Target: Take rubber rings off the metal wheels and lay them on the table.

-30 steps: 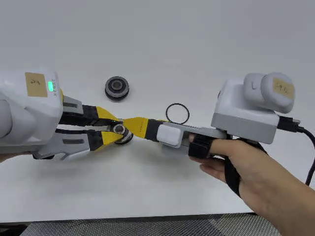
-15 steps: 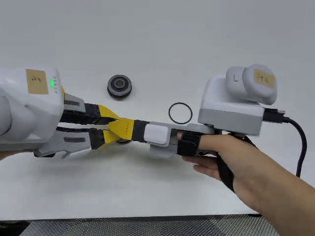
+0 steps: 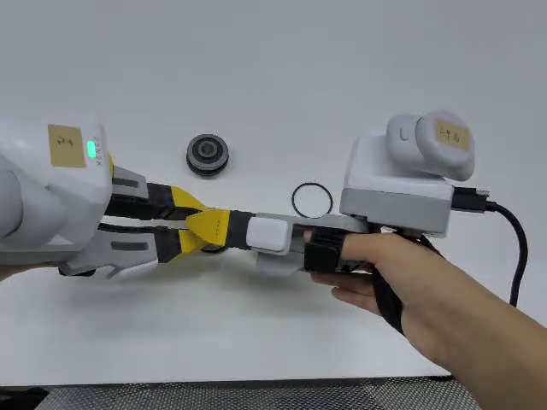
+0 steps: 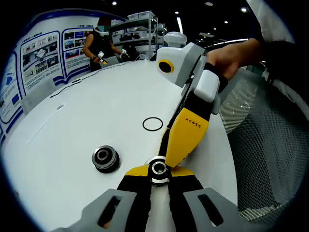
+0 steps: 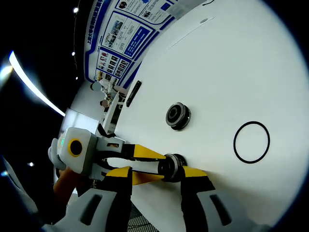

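Left tongs (image 4: 158, 176), right tongs (image 5: 161, 174) at wheel (image 5: 174, 166)

A white bench (image 3: 273, 68) is stretching away under a dark ceiling where lights (image 4: 179, 24) are glowing. Blue-framed posters (image 4: 43, 50) are lining the wall beside it, shelving (image 4: 145, 21) is standing at the far end, and grey mesh (image 3: 256, 395) is running along the near edge.

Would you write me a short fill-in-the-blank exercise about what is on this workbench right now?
1. The left hand-held gripper clamps a small metal wheel between its ___ jaws.
2. A thin black rubber ring lies flat on the ___ table.
3. Counting the other metal wheel, set apart, ___ wheels are in view.
Missing words: yellow; white; two.
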Demonstrator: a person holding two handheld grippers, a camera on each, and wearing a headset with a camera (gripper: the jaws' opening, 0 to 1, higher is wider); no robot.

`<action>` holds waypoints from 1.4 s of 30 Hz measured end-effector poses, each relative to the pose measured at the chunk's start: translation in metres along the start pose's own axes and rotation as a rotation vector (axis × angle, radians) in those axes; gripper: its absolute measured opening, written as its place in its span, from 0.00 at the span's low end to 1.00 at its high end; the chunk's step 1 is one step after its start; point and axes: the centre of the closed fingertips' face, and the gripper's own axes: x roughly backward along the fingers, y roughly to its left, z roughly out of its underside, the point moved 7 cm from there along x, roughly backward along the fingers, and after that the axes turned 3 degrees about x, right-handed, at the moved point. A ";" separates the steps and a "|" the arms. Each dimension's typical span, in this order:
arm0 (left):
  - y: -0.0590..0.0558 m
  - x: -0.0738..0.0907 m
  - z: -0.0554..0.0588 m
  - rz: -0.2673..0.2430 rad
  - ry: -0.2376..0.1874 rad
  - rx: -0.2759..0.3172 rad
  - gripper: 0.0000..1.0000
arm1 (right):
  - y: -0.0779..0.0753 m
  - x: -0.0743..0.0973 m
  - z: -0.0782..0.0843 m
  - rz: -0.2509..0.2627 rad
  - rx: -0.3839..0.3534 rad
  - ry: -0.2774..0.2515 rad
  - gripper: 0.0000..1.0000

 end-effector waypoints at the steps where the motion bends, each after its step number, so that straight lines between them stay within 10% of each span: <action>1: 0.000 0.000 0.000 0.000 0.000 0.000 0.12 | 0.000 0.000 0.000 0.009 0.010 0.000 0.42; 42: 0.001 0.000 0.000 0.039 0.005 -0.030 0.12 | -0.009 -0.006 -0.009 -0.073 0.117 0.094 0.42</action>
